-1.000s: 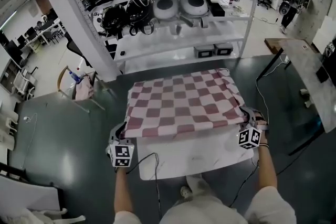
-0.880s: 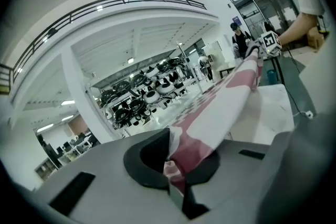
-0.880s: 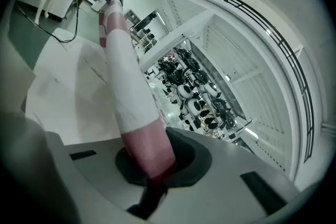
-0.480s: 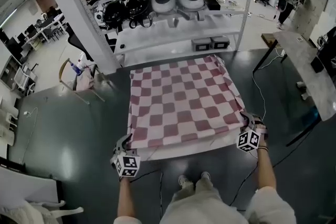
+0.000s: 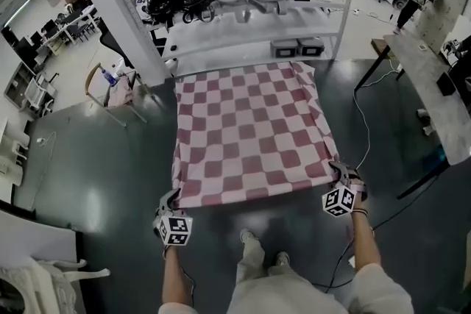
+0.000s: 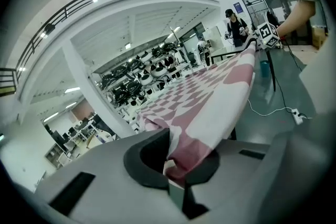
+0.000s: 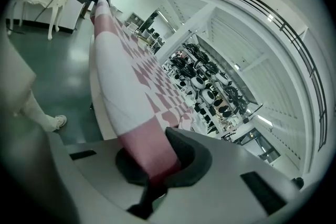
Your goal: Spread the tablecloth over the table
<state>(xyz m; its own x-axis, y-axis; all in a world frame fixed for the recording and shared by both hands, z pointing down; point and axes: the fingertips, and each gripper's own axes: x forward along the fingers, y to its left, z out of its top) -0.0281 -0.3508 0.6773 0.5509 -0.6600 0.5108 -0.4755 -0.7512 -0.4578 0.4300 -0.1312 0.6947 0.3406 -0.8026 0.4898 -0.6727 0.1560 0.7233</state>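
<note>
the red-and-white checked tablecloth (image 5: 250, 132) is drawn out nearly flat over the table (image 7: 97, 102). in the head view it runs from the far edge at 12 o'clock, by the shelving rack (image 5: 250, 4), to the near hem at 6 o'clock, just ahead of the person's shoes (image 5: 247, 237).

that hem is stretched between the two claws. the left gripper (image 5: 175, 196), at 7 o'clock, is clenched on the near left corner, with a fold of cloth pinched between its pads. the right gripper (image 5: 340, 174), at 5 o'clock, is clamped on the near right corner in the same way.

the step in hand looks like settling the near edge. to do it well, lower both corners at one pace so the hem stays square to the table. keep only light tension, since a hard pull toward 6 o'clock could drag the far edge off. the left corner sits a little nearer the person than the right, so even them out, then let go with both claws together once the hem hangs.
</note>
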